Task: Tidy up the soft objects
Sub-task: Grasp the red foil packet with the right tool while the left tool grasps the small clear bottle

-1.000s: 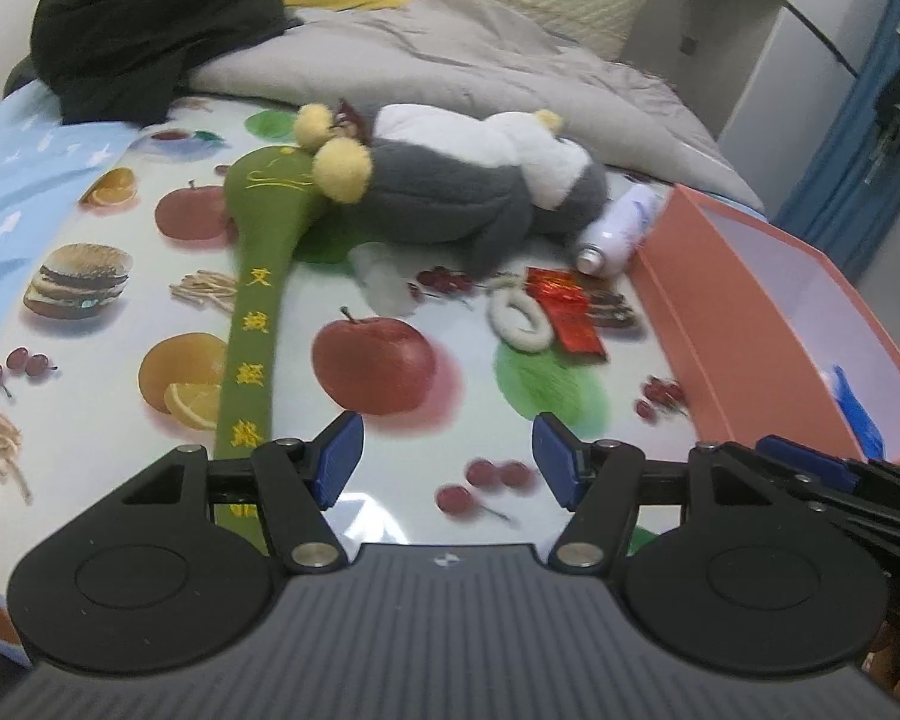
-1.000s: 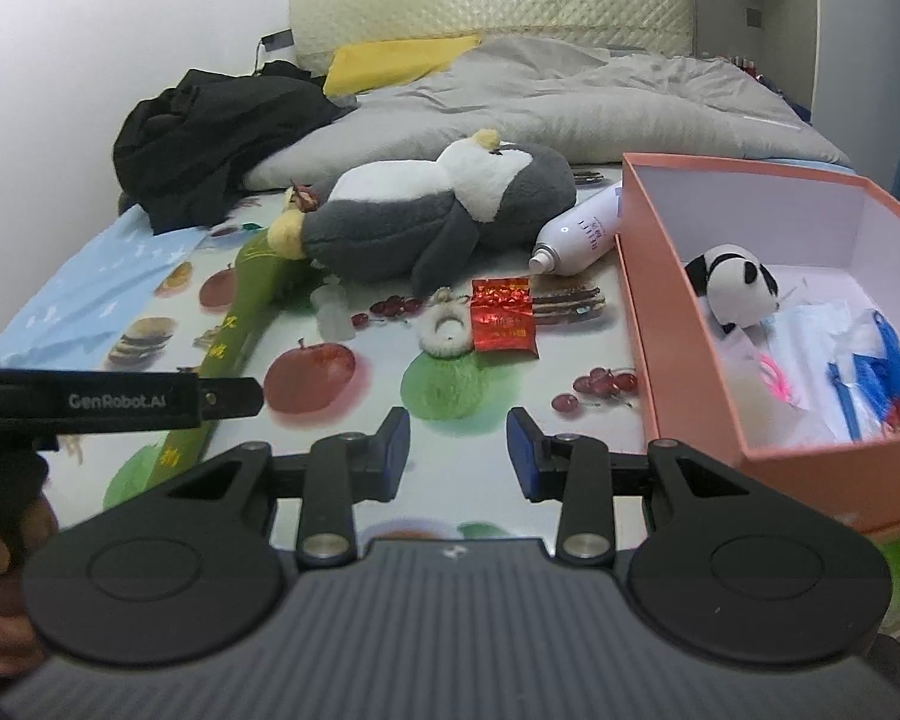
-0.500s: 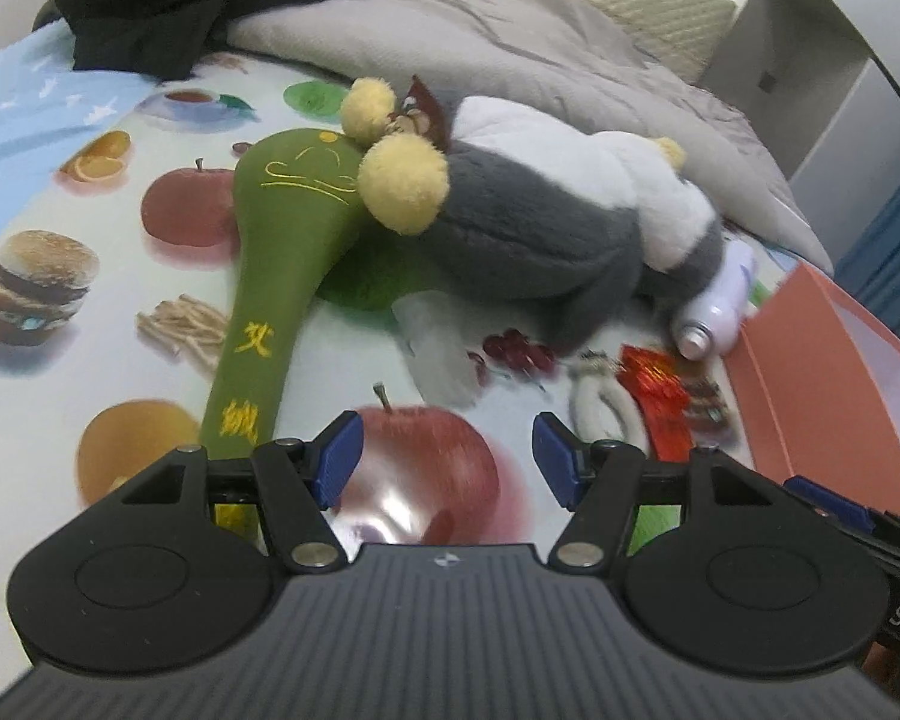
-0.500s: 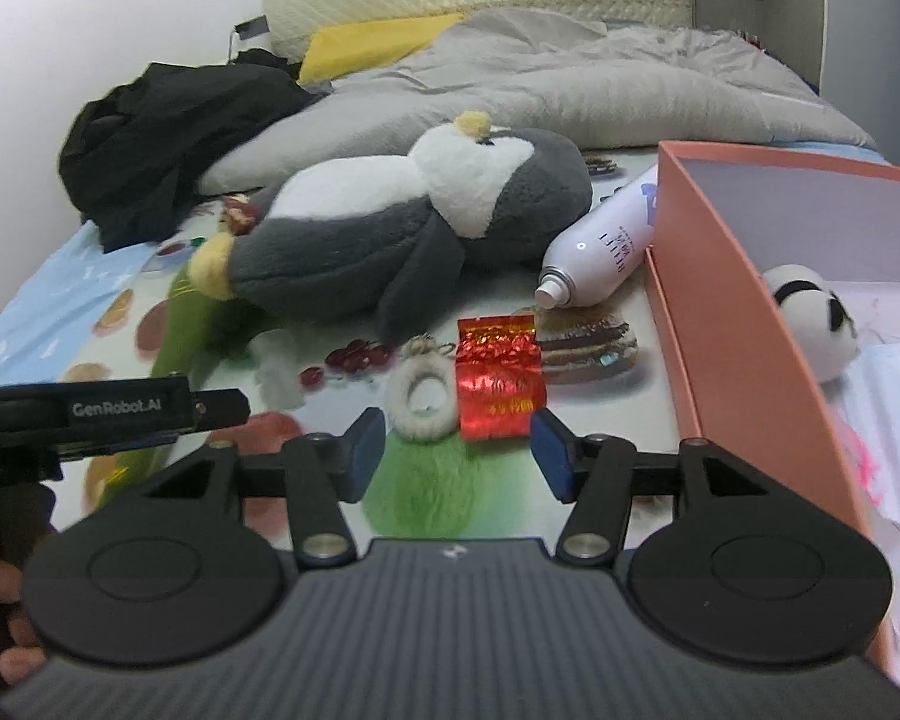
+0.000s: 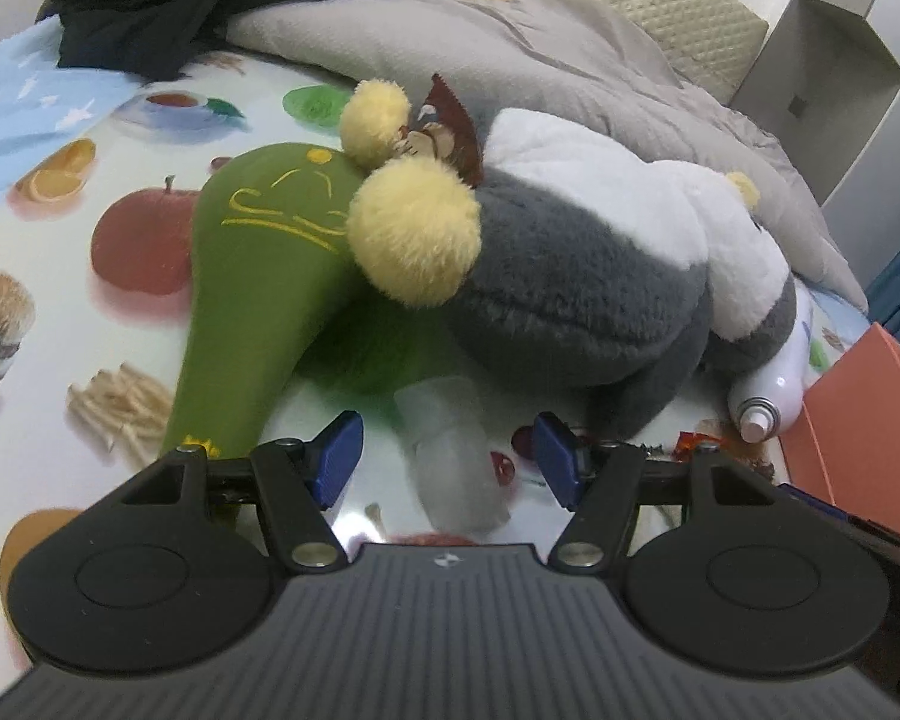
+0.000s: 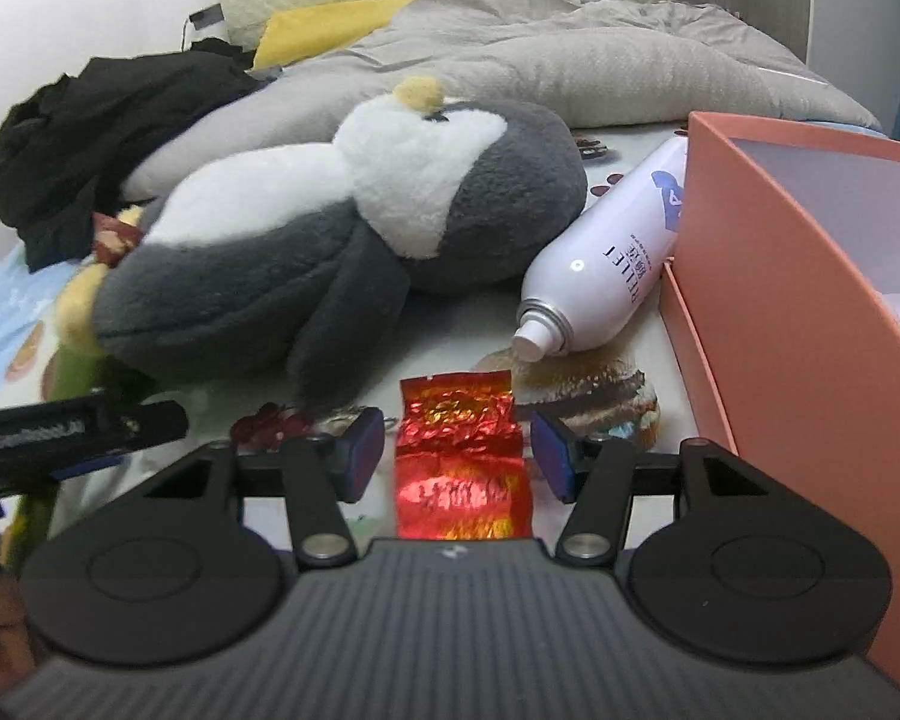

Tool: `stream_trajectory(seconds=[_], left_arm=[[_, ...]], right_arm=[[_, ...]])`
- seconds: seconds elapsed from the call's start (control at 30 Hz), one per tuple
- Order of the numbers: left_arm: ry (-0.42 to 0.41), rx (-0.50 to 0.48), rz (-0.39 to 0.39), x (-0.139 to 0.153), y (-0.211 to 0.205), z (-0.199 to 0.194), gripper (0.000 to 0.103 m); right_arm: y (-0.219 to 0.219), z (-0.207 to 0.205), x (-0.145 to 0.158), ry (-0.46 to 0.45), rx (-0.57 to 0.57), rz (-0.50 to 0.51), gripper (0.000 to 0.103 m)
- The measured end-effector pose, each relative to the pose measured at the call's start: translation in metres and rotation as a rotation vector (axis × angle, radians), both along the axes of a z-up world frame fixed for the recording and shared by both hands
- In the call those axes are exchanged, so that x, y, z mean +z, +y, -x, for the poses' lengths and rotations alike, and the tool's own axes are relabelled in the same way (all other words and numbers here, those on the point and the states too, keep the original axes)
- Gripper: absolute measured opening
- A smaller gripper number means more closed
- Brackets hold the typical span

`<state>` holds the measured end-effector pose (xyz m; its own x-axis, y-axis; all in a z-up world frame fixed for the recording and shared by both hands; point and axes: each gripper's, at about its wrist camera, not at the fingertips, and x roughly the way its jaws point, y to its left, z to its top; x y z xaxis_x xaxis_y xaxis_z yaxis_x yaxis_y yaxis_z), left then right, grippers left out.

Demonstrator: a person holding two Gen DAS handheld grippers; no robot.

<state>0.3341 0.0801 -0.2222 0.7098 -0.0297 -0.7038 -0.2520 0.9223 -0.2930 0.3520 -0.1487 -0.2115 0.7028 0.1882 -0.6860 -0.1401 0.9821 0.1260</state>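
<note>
While both tools hover low over the fruit-printed sheet [image 5: 120, 324] on the bed, the left hand-held gripper [image 5: 444, 459] stands with its blue pads apart and nothing pressed between them; a small translucent bottle [image 5: 450, 456] lies on the sheet in the gap. Just beyond it lies the grey-and-white penguin plush [image 5: 594, 276] on its side, its yellow feet resting against the head of a long green plush [image 5: 258, 300]. The right hand-held gripper [image 6: 459, 456] has just been opening, and its pads flank a crinkled red foil packet [image 6: 459, 468] without squeezing it. Behind the packet a white spray bottle [image 6: 606, 264] lies between the penguin and the wall of the orange box [image 6: 768, 276], touching that wall. Black clothing [image 6: 102, 126] and a grey duvet [image 6: 540, 54] lie further back.
</note>
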Motion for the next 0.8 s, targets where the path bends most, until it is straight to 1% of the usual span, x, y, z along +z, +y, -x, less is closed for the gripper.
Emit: stream_trajectory(seconds=[0.1,0.17,0.23,0.27,0.3,0.37,0.43,0.53,0.8], left_arm=[[0.005,-0.015,-0.044,-0.002,-0.007,-0.008,0.068],[0.023,-0.026,-0.047,-0.005,-0.009,-0.014,0.067],[0.014,-0.023,-0.05,-0.006,-0.011,-0.017,0.066],[0.013,-0.022,-0.054,-0.007,-0.011,-0.018,0.064],[0.015,-0.02,-0.059,-0.007,-0.011,-0.02,0.061],[0.015,-0.021,-0.065,-0.008,-0.012,-0.022,0.055],[0.02,-0.021,-0.079,-0.008,-0.012,-0.022,0.046],[0.025,-0.021,-0.084,-0.007,-0.009,-0.022,0.038],[0.033,-0.039,-0.077,-0.001,-0.009,-0.01,0.03]], right_arm=[[0.0,-0.009,-0.008,0.017,-0.003,-0.008,0.057],[0.0,-0.013,-0.012,0.022,-0.004,-0.001,0.057],[0.001,-0.016,-0.015,0.033,0.002,-0.004,0.057],[0.002,-0.018,-0.018,0.043,0.009,-0.001,0.057],[0.002,-0.02,-0.02,0.049,0.012,0.002,0.057],[0.002,-0.02,-0.021,0.041,0.015,0.007,0.057],[0.002,-0.021,-0.022,0.035,0.022,0.012,0.056],[0.003,-0.022,-0.022,0.034,0.022,0.015,0.056],[-0.001,-0.017,-0.018,0.031,0.014,0.04,0.056]])
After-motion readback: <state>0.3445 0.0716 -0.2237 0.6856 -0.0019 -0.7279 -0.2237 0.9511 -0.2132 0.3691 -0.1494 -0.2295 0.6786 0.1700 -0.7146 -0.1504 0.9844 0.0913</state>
